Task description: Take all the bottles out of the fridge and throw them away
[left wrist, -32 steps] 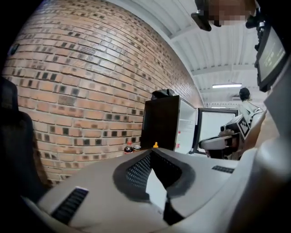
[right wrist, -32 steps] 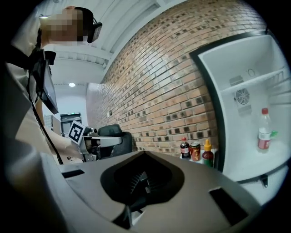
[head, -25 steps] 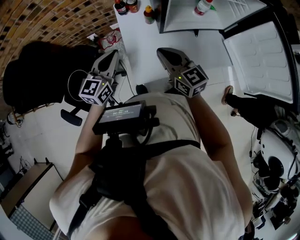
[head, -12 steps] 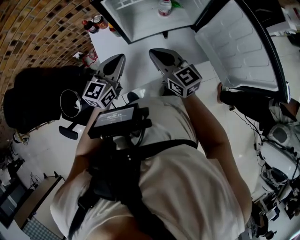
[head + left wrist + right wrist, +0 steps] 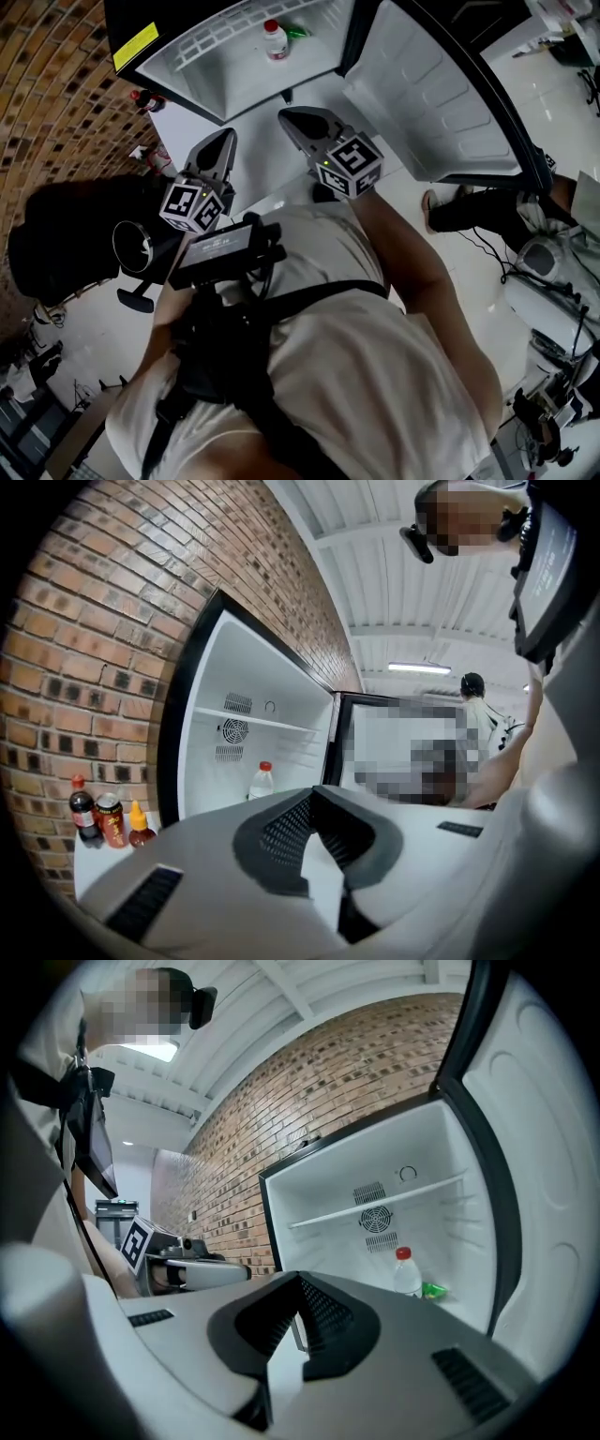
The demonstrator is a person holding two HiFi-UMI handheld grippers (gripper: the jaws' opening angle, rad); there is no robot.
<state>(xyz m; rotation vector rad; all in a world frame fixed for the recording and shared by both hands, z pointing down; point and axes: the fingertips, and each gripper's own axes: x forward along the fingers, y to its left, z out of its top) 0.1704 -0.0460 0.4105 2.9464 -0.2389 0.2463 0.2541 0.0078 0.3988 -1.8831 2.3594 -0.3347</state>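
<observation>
The left gripper [image 5: 223,139] is pinching its jaws together on nothing. The right gripper [image 5: 287,115] is clenching on nothing too. Both are pointing at the open fridge [image 5: 202,80] without touching it. The bottle [image 5: 275,40] is standing upright on the fridge floor near the right wall, red cap pointing up. In both gripper views, the grippers are hiding its bottom. A small green thing [image 5: 432,1289], too small to make out, is lying just beside it.

Head view looking steeply down, gripper views level, all sharing open fridge [image 5: 234,80]
</observation>
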